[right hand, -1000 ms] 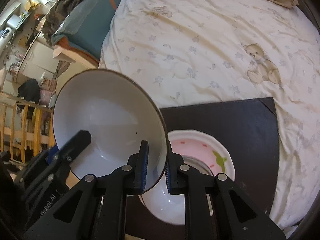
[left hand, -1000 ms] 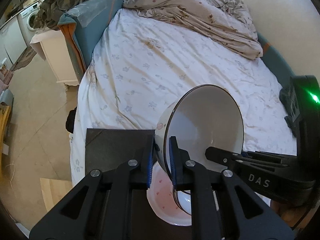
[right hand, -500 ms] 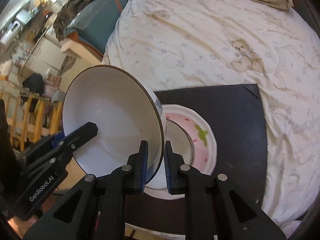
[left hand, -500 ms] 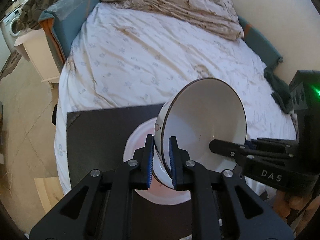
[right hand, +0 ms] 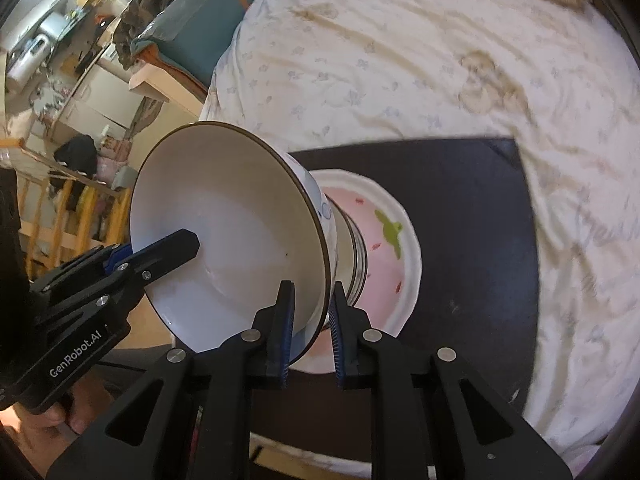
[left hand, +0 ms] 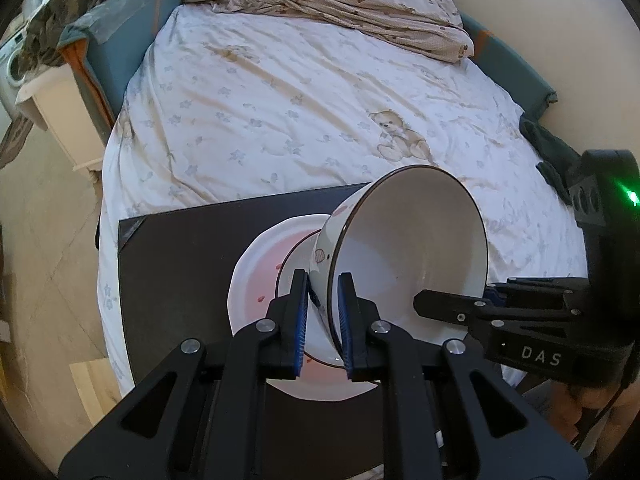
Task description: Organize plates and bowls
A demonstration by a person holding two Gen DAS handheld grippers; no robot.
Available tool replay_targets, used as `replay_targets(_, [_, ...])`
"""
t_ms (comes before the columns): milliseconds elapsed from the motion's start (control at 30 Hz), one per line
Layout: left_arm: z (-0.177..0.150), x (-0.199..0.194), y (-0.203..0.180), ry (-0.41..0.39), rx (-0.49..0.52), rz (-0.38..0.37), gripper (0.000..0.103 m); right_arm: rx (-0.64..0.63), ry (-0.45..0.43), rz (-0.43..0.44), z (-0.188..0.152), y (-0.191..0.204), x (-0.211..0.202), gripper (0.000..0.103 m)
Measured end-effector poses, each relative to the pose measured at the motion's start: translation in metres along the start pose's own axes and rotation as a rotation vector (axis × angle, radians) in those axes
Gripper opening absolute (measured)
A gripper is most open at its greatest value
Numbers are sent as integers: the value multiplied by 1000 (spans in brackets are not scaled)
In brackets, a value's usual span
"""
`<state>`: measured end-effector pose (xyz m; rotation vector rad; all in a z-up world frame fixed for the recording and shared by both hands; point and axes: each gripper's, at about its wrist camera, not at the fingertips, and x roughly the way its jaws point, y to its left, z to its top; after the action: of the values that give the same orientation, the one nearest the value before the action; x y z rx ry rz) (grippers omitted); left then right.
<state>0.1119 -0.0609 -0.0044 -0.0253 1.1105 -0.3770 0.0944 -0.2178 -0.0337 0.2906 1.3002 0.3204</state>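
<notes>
Lowered bowl (left hand: 412, 252) (rim pinched) between both grippers.

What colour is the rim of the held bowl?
Dark brown rim on the white bowl, clearest in the right wrist view.

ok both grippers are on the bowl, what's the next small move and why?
Probably lower the bowl straight down while levelling it. Both the left hand-held gripper and the right hand-held gripper clamp its rim, and it hangs tilted just above the pink plate on the black board, where another dish already sits. Release only once it is seated.
</notes>
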Motion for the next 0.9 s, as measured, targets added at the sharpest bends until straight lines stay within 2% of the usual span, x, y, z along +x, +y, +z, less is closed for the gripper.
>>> replay_targets(200, [-2,11,-3,40,6,37,11,45,-13,33,6,-10,-4,19])
replay_targets(300, [-1,13,-2,53,7,44,10,60,8,34,7,-12,0,19])
replay_targets(567, [-6,29,-2,122,15,81,9,39,81,-13,3,-8,24,19])
replay_targets(733, [-8,32,-2,126,24,104,10,31,93,-60,5,-9,31,18])
replay_targets(900, [-8,32,2,136,2,83,11,17,76,-93,6,-6,32,19])
